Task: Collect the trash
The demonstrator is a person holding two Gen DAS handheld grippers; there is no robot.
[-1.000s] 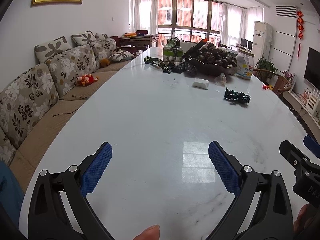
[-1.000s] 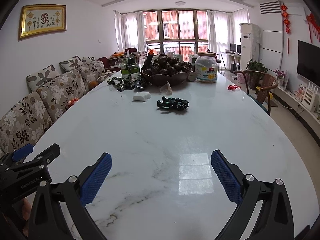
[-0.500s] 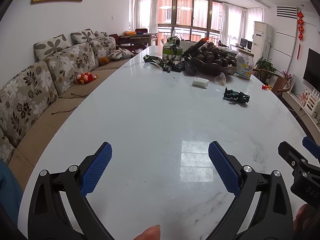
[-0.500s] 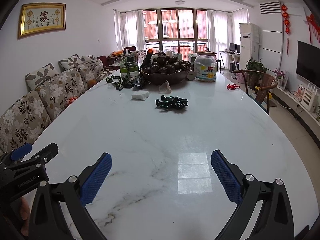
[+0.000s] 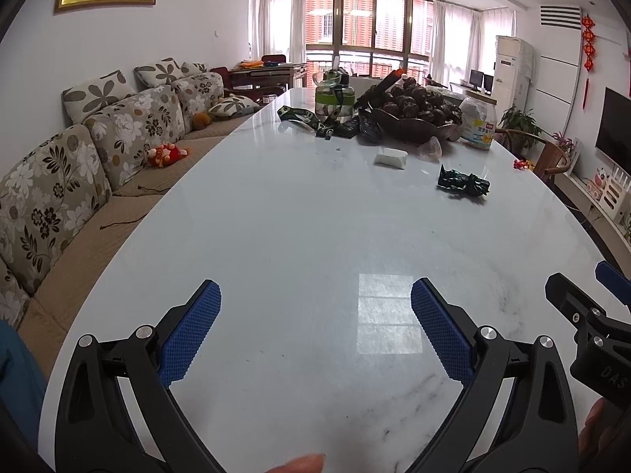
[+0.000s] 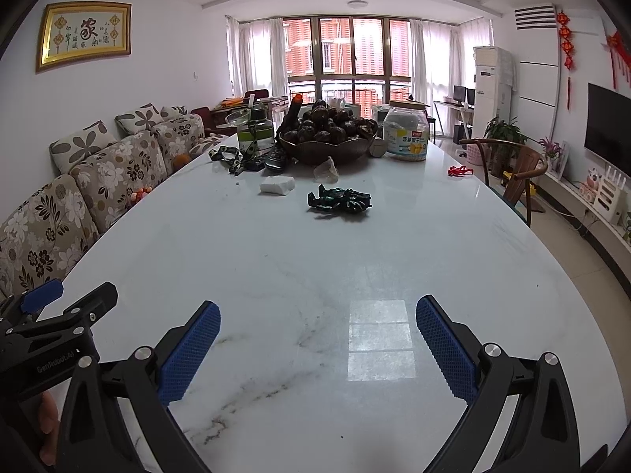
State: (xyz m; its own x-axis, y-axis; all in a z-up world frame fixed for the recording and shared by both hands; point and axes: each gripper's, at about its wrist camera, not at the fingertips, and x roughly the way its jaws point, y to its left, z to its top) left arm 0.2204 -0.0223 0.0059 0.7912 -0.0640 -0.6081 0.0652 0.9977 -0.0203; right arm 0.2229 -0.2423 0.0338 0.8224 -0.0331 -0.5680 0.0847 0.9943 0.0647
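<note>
Both grippers level, side by side — left gripper (image 5: 315,329) and right gripper (image 6: 317,349) each spread wide, 2 blue pads (image 6: 189,351) apart, gripping nothing

Tabletop (image 6: 299,260) glossy white marble with faint grey-brown veins, lower centre of frame. Gripper pads (image 6: 189,354) blue, fine diamond texture, on black frames; same on the other gripper (image 5: 315,335). Crumpled wrapper (image 6: 340,202) dark green and black, centre. Small block (image 6: 277,185) plain white. Bowl (image 6: 327,149) dark brown, heaped with brown-black round things. Jar (image 6: 406,136) clear with white and yellow label. Bottle (image 6: 255,132) green. Sofa (image 6: 79,193) beige, cushions with brown, white and black flower print, left edge. Wall picture (image 6: 83,35) gold frame, dark characters on cream, upper left. Hanging ornaments (image 6: 564,39) red, upper right.
</note>
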